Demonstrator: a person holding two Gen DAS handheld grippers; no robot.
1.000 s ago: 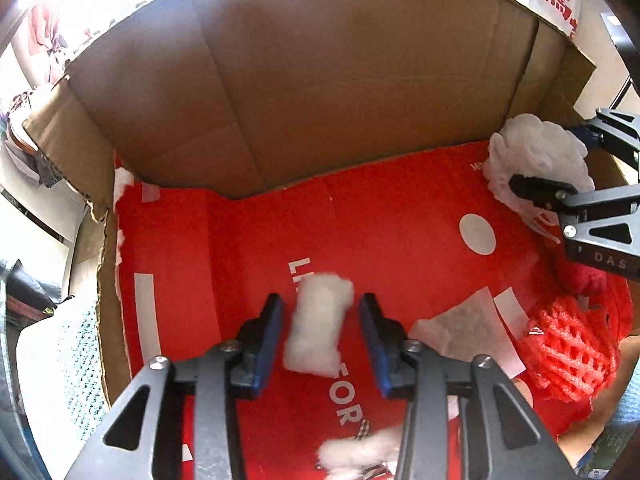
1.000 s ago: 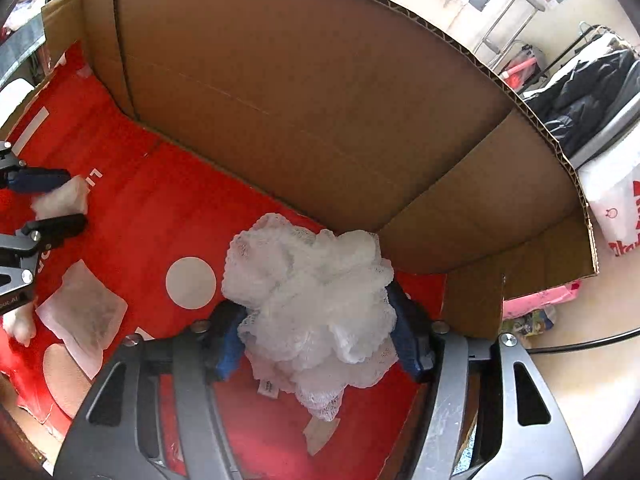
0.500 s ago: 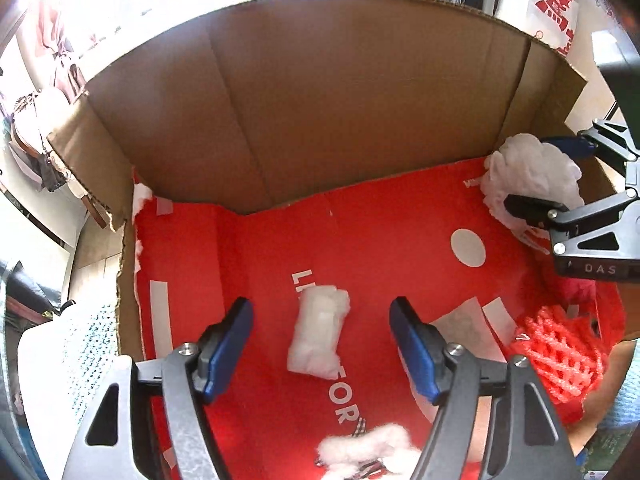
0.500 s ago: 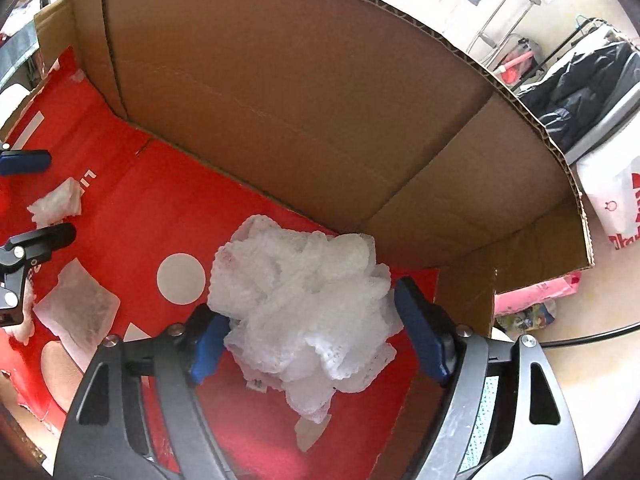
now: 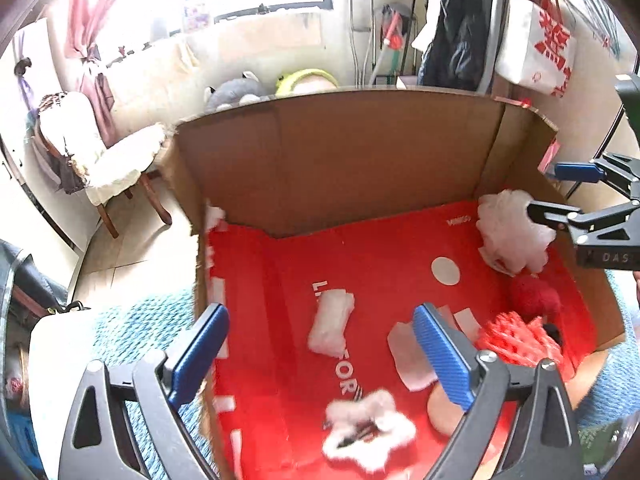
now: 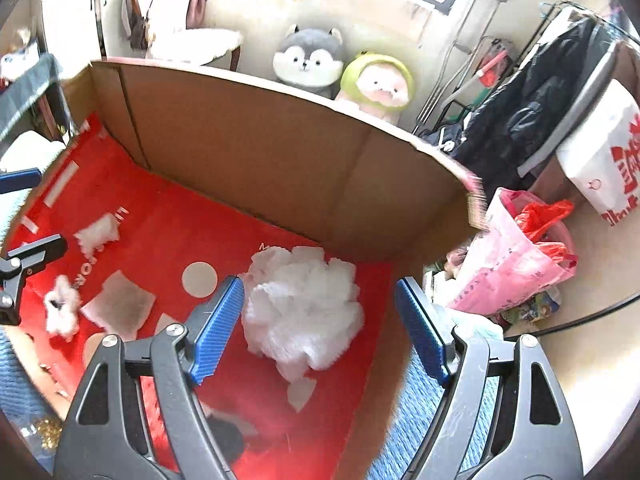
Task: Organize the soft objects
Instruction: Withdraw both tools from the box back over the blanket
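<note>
A cardboard box [image 5: 360,152] with a red floor holds the soft things. A small white cotton wad [image 5: 332,326] lies on the red floor, released, below my left gripper [image 5: 320,344], whose jaws are still opening with nothing pressed between them. A white mesh pouf [image 6: 300,304] rests near the box's right corner; my right gripper [image 6: 320,328] hangs open above it, its pads clear of the pouf. From the left wrist view the pouf [image 5: 508,232] shows beside the right gripper [image 5: 560,192].
On the box floor lie a white furry star [image 5: 368,428], a flat white pad [image 5: 408,356], a red net [image 5: 516,340] and a red pompom [image 5: 536,296]. Two plush toys [image 6: 340,64] sit behind the box. A pink bag [image 6: 516,256] stands to its right.
Both grippers opened, let go of the cotton wad and the pouf, and rose away from the box floor. The room beyond the box has come into view.
</note>
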